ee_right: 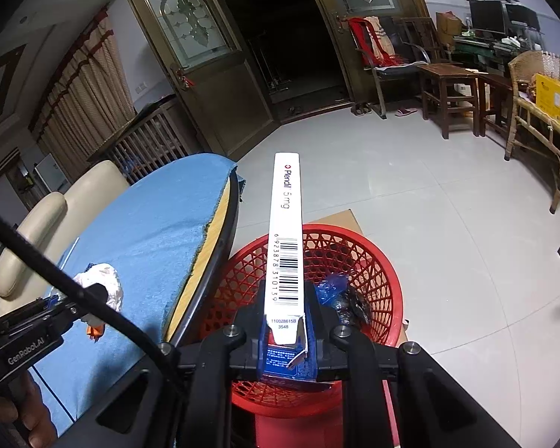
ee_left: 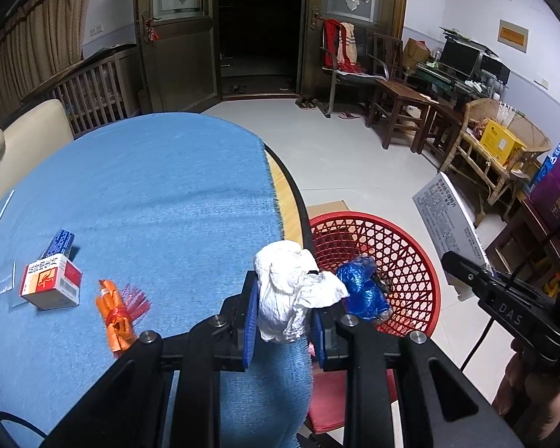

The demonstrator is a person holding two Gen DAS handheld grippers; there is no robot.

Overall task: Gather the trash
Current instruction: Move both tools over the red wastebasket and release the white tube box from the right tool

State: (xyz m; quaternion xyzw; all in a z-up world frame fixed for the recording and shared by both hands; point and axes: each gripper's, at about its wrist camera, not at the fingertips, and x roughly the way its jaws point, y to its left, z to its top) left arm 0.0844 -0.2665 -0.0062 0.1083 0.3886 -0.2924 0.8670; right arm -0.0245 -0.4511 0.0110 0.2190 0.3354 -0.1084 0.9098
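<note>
Left gripper (ee_left: 285,321): closed on a crumpled white paper wad (ee_left: 293,295), pinched between the blue pads; it is held over the right edge of the table, just short of the basket.
Right gripper (ee_right: 285,330): closed on the near end of a long white medicine box (ee_right: 285,231), which is carried edge-up and pointing away, directly above the basket opening.
Red basket (ee_left: 403,257): placed on the floor just right of the table, close enough that trash can be dropped in without a long carry; a crumpled blue wrapper (ee_left: 362,291) is already seen inside.
Table (ee_left: 287,194): covered by a blue cloth (ee_left: 149,194) whose frayed right edge leaves a strip of bare wood showing.
Trash left on the cloth: a red and white carton (ee_left: 52,285) at the near left, a small blue box (ee_left: 59,242) just beyond it, and an orange wrapper (ee_left: 115,317) near the left gripper.
Why held so: both pieces are gripped at one end so that they hang free and should fall cleanly once released.
Stage, as judged: two pieces are in hand, the box is ready for dropping, and the wad needs a short carry rightward.
Risk, as judged: the long box could tip against the rim and land outside.
</note>
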